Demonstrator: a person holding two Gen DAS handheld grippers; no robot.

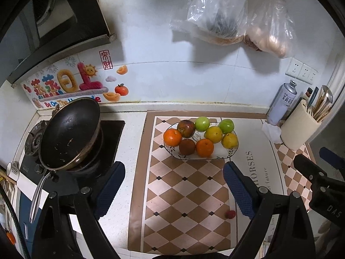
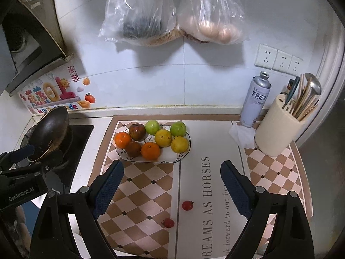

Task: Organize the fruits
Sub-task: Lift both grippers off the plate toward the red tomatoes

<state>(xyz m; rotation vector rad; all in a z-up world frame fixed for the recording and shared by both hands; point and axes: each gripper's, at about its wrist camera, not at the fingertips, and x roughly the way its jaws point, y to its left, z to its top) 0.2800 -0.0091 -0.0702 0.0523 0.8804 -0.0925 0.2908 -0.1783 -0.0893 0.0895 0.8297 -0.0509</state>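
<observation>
A patterned white plate (image 1: 228,154) (image 2: 172,158) sits at the back of the checkered mat and holds several fruits: oranges (image 1: 172,137) (image 2: 150,150), green apples (image 1: 202,124) (image 2: 178,129), yellow citrus (image 1: 213,134) (image 2: 163,137) and dark red apples (image 1: 185,128) (image 2: 137,131). Two small red cherry tomatoes (image 2: 187,205) (image 2: 168,223) lie loose on the mat near me; one shows in the left wrist view (image 1: 230,214). My left gripper (image 1: 173,188) is open and empty above the mat, in front of the plate. My right gripper (image 2: 172,186) is open and empty above the tomatoes.
A black frying pan (image 1: 69,133) sits on the gas stove at left. A spray can (image 2: 255,99) and a cream utensil holder (image 2: 278,127) stand at back right beside a crumpled tissue (image 2: 242,137). Plastic bags (image 2: 172,13) hang on the wall above.
</observation>
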